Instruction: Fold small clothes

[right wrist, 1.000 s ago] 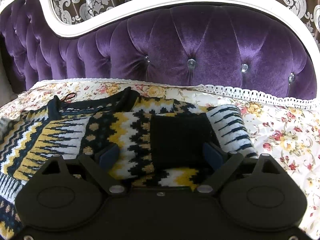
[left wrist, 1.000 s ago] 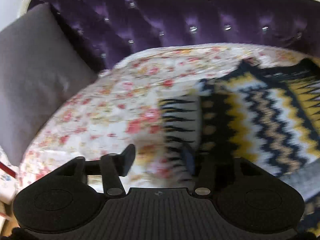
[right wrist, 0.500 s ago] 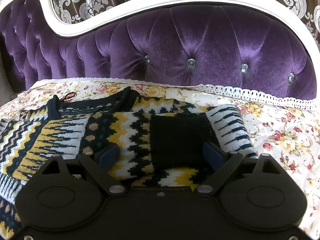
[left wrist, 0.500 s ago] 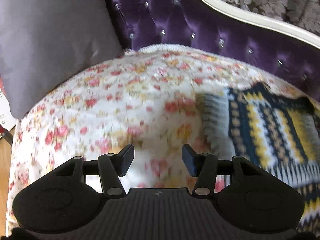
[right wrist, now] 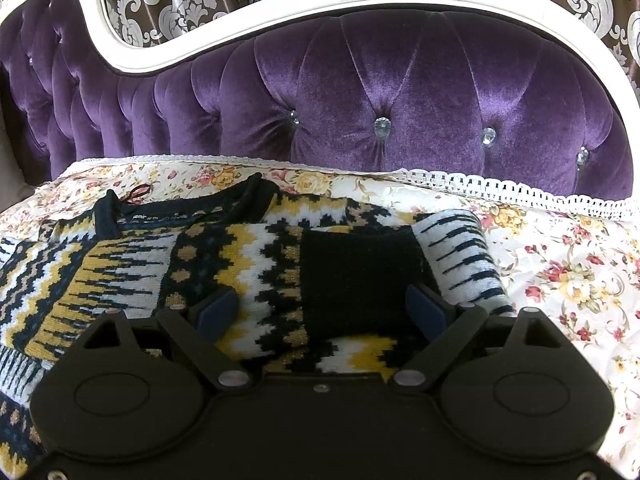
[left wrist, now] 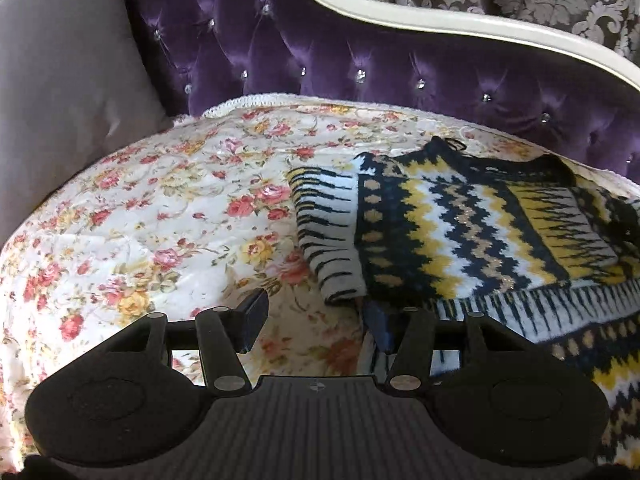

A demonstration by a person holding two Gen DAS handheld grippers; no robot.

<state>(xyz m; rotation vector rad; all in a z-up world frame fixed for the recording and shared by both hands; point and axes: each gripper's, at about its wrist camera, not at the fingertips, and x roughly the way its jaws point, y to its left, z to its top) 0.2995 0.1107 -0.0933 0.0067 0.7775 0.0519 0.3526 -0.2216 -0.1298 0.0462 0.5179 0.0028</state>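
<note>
A small knit sweater (left wrist: 460, 236) with black, yellow and white zigzags lies flat on the floral cover, both sleeves folded in over its body. It also shows in the right wrist view (right wrist: 248, 260), with its black cuff (right wrist: 356, 276) on top. My left gripper (left wrist: 316, 320) is open and empty, low over the cover at the sweater's left edge. My right gripper (right wrist: 322, 312) is open and empty, hovering just over the folded right sleeve.
The floral cover (left wrist: 160, 216) spreads over a purple tufted sofa (right wrist: 380, 92) with a white frame. A grey cushion (left wrist: 60, 80) leans at the left end. The cover's lace edge (right wrist: 500, 188) runs along the backrest.
My left gripper swung left away from the sweater, then came back toward its left edge; the left sleeve now lies folded in. The right gripper has barely moved.
</note>
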